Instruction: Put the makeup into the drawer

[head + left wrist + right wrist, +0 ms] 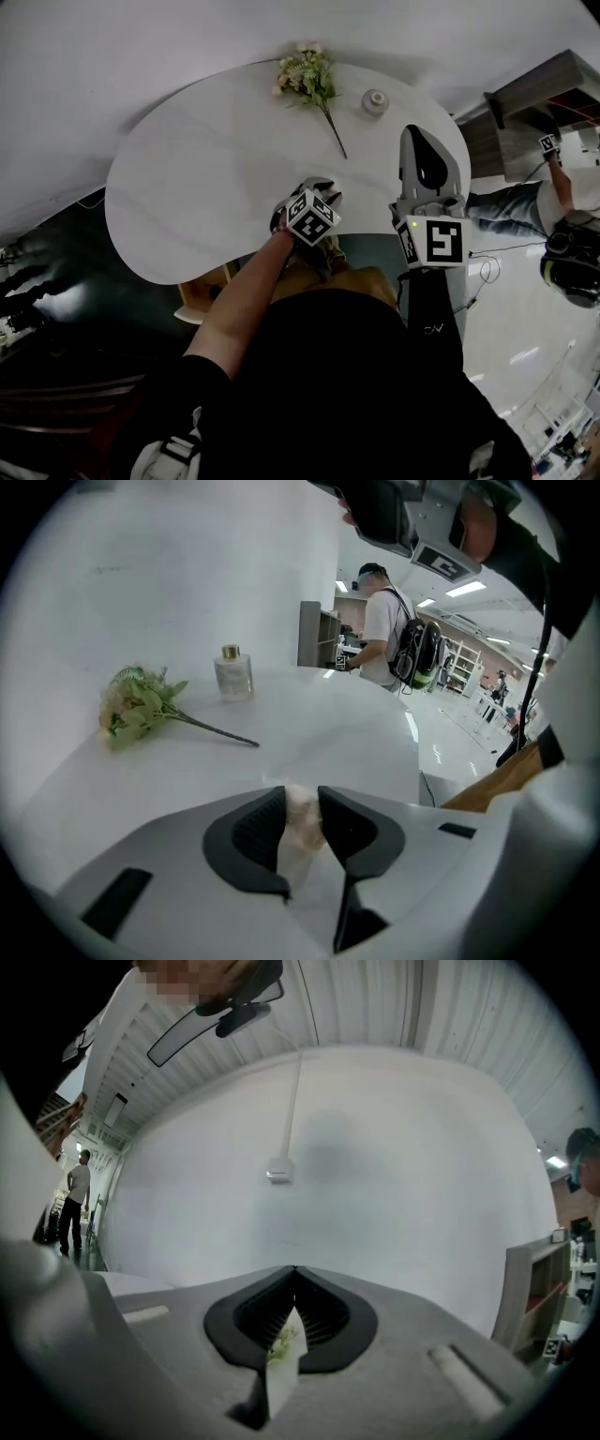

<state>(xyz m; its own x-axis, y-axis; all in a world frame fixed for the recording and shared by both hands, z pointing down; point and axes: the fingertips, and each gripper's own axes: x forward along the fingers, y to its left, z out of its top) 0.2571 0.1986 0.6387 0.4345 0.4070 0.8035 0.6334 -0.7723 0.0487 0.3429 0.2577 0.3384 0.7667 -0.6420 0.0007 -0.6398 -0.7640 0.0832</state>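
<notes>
Left gripper [302,803] fingers clamped on small pale makeup item [302,825] near table [187,187] edge, probably pickup for stowing. Right gripper [295,1274] fingers closed, empty, held aside.

The desk [309,738] has a plain white top with a rounded, curving edge. Seen from the jaws of the left gripper [302,795], a bunch of flowers [136,707] lies flat ahead and well to the left. Its pale blooms and green leaves are leftmost, and its thin dark stem runs right toward the jaws' line. A bottle [233,674] with a gold cap stands upright farther ahead, beyond the stem and apart from it, slightly left of the jaws. Between the jaws sits a pale lump [302,829], touching both; whether it rests on the desk cannot be told.
</notes>
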